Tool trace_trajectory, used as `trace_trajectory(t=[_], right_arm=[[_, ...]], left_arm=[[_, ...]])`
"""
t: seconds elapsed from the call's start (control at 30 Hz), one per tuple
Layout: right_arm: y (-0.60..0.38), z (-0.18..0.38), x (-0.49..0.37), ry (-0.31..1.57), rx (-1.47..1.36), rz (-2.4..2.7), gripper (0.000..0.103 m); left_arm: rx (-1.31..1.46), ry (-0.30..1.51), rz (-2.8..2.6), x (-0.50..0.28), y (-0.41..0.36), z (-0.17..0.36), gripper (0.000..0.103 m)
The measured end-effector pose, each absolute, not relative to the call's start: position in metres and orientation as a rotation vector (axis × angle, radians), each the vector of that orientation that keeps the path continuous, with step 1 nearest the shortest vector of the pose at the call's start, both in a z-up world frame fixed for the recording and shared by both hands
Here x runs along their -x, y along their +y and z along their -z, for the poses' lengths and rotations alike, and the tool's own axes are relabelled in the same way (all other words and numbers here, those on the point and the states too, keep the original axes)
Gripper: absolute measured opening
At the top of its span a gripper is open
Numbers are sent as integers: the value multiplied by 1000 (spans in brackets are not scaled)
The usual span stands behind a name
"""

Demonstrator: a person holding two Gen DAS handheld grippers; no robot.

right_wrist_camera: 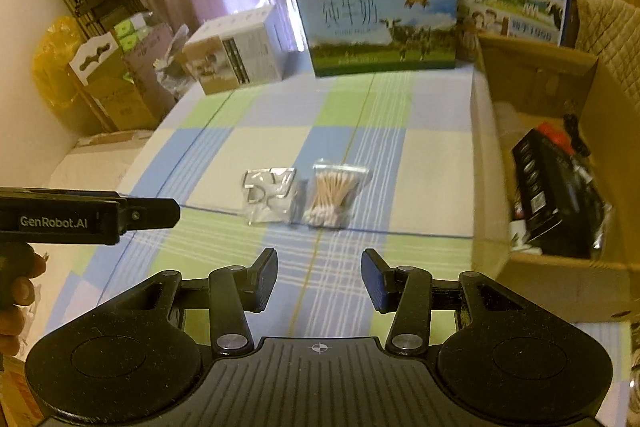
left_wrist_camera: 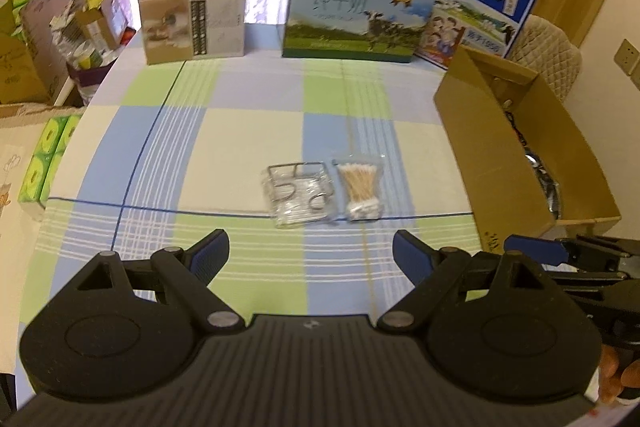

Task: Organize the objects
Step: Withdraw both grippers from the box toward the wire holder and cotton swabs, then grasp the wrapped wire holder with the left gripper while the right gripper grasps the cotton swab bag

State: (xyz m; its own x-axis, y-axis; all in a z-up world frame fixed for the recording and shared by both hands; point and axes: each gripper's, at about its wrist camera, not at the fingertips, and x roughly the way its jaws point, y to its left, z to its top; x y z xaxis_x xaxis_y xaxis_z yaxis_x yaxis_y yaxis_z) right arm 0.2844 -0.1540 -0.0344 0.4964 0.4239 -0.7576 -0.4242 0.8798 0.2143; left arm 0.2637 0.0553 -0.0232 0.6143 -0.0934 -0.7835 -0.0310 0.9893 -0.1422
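Both grippers, left (left_wrist_camera: 311,255) and right (right_wrist_camera: 319,279), hover with jaws spread wide, empty, short of the cotton swab bag (right_wrist_camera: 334,195); only the right view shows black packages (right_wrist_camera: 554,187) inside the cardboard box (right_wrist_camera: 560,283).

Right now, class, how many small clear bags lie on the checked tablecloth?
2. The bag of metal clips lies on the left and the bag of cotton swabs beside it on the right. More may sit hidden inside the cardboard box.
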Motion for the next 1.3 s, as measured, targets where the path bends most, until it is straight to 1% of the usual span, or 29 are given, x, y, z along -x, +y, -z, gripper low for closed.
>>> trace_trajectory(t=[0.43,0.93,1.3], right_arm=[[-138,69,-304,972,-27,-487,44],[-130,101,-337,956,-40,-469,44],[-110,123,-366,945,-20,-499,44]], left_arm=[[166,947,22,-282,70,49,87],[137,986,37,-318,66,84,87],[122,996,18,-342,71,97,87]])
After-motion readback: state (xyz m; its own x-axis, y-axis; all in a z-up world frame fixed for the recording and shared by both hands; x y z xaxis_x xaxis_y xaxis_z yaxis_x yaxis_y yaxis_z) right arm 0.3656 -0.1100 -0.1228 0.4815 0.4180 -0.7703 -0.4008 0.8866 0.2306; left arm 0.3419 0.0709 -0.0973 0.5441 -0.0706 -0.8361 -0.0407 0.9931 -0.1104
